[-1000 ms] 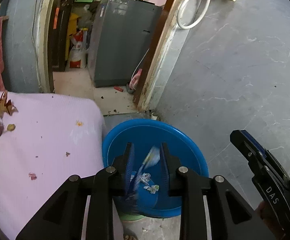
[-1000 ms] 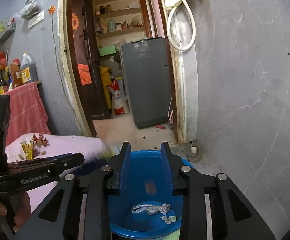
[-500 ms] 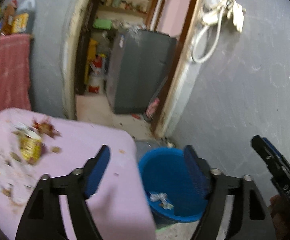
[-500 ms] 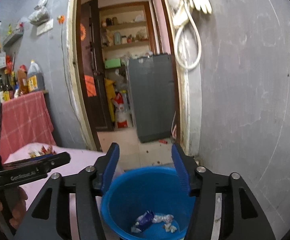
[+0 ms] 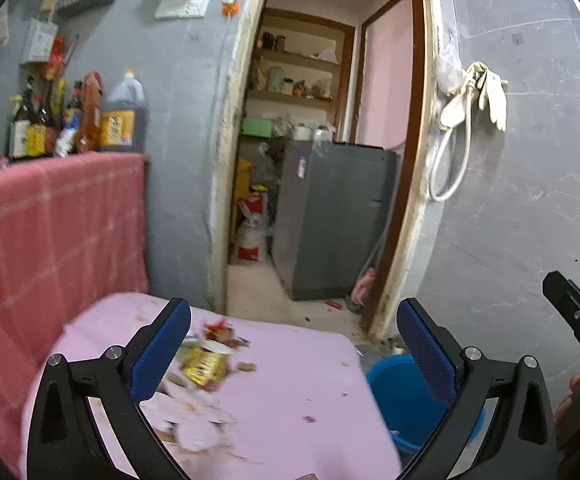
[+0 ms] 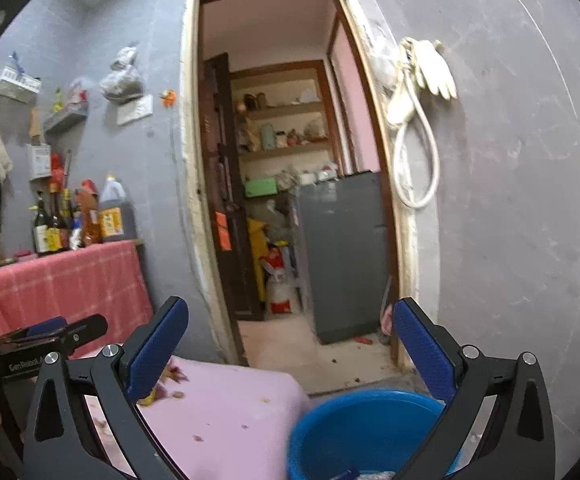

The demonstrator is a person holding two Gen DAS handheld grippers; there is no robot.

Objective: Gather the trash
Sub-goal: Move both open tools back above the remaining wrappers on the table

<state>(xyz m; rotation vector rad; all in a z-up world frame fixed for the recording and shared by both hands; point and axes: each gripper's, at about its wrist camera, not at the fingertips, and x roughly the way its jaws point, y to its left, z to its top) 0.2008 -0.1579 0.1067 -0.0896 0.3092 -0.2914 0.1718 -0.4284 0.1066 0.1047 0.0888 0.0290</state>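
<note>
Both of our grippers stand spread wide with nothing between the blue pads. Our left gripper (image 5: 293,350) hangs over the pink-covered table (image 5: 290,384). Just ahead of its left finger (image 5: 161,350) lies the trash: a crumpled yellow wrapper (image 5: 204,362) with reddish scraps (image 5: 220,330) beyond it, and torn pale paper (image 5: 194,416) nearer to us, partly tucked under that finger. Small crumbs dot the cloth between the two fingers. Behind its right finger (image 5: 425,354), off the table's edge and lower down, sits the blue bucket (image 5: 397,396), partly hidden by the finger. At the far right edge of this view we see part of our other tool, dark and blurred.

Our right gripper (image 6: 290,350) points at the open doorway (image 6: 286,184). To its left our left tool shows side-on, and beyond it a red checked cloth (image 6: 70,284) carries bottles (image 6: 82,220). Under its left finger (image 6: 156,350) the table's corner (image 6: 230,412) shows a few scraps. Below and between the fingers, nearer the right one, is the bucket's rim (image 6: 353,400), with a little of what lies inside showing at the bottom edge. Through the doorway stands a grey appliance (image 6: 345,256).
</note>
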